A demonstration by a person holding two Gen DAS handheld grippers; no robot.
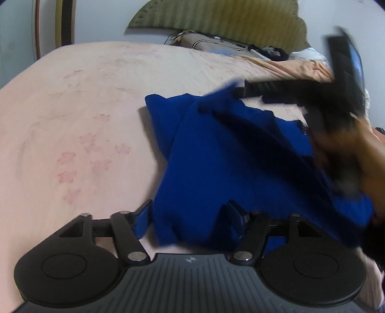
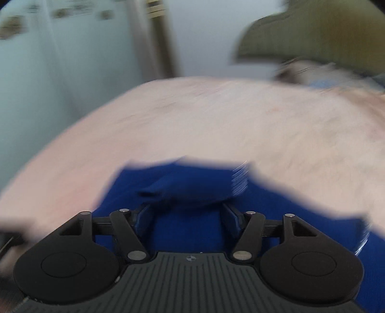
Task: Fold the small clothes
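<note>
A royal-blue garment [image 1: 228, 154] lies crumpled on the pink bedspread [image 1: 84, 108]. My left gripper [image 1: 190, 216] is at its near edge with jaws wide apart and blue cloth bunched between them, not clamped. My right gripper [image 1: 243, 92] reaches in from the right over the garment's far edge, blurred, touching a lifted flap. In the right wrist view my right gripper [image 2: 187, 216] has jaws apart, with a raised fold of the garment [image 2: 192, 185] just beyond the fingertips. That view is heavily blurred.
A green padded headboard [image 1: 216, 21] stands at the back. A beige pillow [image 1: 211, 43] and dark clutter [image 1: 272, 53] lie at the bed's head. An orange blanket [image 1: 300, 69] sits at the far right. A pale wall and door frame [image 2: 158, 36] stand beyond the bed's left edge.
</note>
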